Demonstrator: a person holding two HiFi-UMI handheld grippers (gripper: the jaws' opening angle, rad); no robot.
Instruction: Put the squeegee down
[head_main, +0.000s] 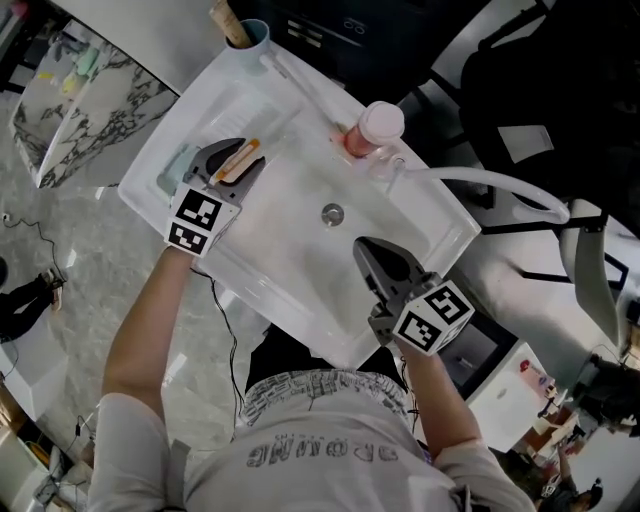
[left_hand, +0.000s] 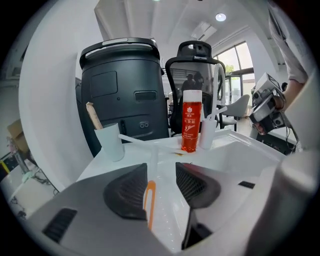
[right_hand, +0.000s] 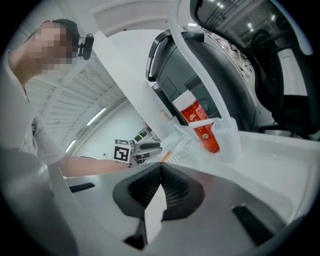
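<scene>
The squeegee, with an orange handle (head_main: 240, 160) and a pale shaft, lies on the left ledge of the white sink (head_main: 300, 320). My left gripper (head_main: 238, 165) hovers over it with its jaws wide open. In the left gripper view the orange handle (left_hand: 149, 202) lies below and between the open pads (left_hand: 127, 192), which do not press on it. My right gripper (head_main: 385, 262) hangs over the basin near its front edge, shut and empty. In the right gripper view its jaws (right_hand: 161, 175) meet at the tips.
A pale blue cup (head_main: 250, 35) holding a wooden stick stands at the sink's far left corner. A red bottle (head_main: 375, 130) and a white faucet (head_main: 480, 180) are at the back. The drain (head_main: 332, 213) is mid-basin. A black bin (left_hand: 122, 90) stands behind.
</scene>
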